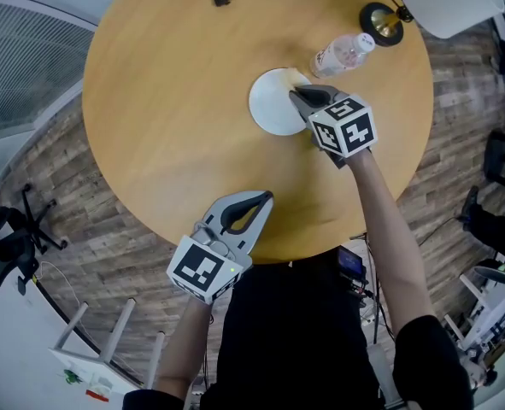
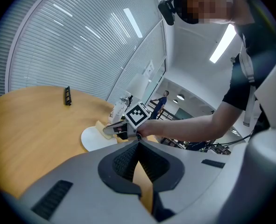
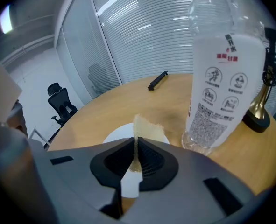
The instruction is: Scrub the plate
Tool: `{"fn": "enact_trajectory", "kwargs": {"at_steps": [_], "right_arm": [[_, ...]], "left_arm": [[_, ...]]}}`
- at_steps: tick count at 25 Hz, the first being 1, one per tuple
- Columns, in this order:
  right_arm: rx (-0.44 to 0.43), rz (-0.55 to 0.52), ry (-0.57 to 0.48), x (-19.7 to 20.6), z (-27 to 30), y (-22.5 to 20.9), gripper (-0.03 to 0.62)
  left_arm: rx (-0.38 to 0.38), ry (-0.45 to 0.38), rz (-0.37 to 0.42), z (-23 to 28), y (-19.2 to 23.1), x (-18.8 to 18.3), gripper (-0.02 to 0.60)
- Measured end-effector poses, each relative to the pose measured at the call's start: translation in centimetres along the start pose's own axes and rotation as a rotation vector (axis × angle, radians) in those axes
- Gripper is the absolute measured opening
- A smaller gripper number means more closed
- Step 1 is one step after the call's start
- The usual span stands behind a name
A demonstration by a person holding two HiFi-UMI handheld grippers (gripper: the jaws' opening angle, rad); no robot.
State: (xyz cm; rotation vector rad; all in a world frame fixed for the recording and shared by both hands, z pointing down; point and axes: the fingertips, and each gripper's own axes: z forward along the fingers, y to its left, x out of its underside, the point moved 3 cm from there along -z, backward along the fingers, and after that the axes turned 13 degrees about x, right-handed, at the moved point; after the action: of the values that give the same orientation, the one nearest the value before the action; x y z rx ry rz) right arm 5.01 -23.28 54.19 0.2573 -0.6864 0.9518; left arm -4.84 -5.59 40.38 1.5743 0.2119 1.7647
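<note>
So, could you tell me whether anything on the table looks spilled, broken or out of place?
Nothing stands out. The plate lies flat, the bottle beside it stands upright, and the right gripper holds the sponge over the plate. No spill shows on the table.

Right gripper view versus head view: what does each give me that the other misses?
Only the right gripper view shows the grip itself: the right gripper has its jaws shut on a thin yellowish sponge that stands over the plate. Only the head view shows the left gripper, shut with nothing in it, near the table's front edge and well away from the plate. Both show the plate, the bottle, the lamp base and the black bar.
</note>
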Motion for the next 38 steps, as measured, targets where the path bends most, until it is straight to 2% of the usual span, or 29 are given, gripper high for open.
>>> {"fn": "enact_trajectory", "kwargs": {"at_steps": [5, 11, 16, 25, 38], "right_arm": [[0.012, 0.015, 0.008, 0.9, -0.7, -0.4, 0.026], [0.023, 0.011, 0.020, 1.9, -1.8, -0.1, 0.026], [0.028, -0.062, 0.050, 3.4, -2.5, 1.0, 0.026], [-0.015, -0.110, 0.071, 4.7, -2.5, 3.9, 0.026], [-0.097, -0.157, 0.066, 4.1, -1.1, 8.4, 0.026]], "left_arm": [[0.008, -0.003, 0.017, 0.0, -0.3, 0.0, 0.006], [0.001, 0.005, 0.000, -0.1, -0.6, 0.1, 0.006], [0.014, 0.010, 0.010, -0.1, -1.0, 0.4, 0.006], [0.016, 0.018, 0.014, 0.1, -1.2, 0.2, 0.006], [0.003, 0.010, -0.002, -0.1, -1.2, 0.9, 0.006]]}}
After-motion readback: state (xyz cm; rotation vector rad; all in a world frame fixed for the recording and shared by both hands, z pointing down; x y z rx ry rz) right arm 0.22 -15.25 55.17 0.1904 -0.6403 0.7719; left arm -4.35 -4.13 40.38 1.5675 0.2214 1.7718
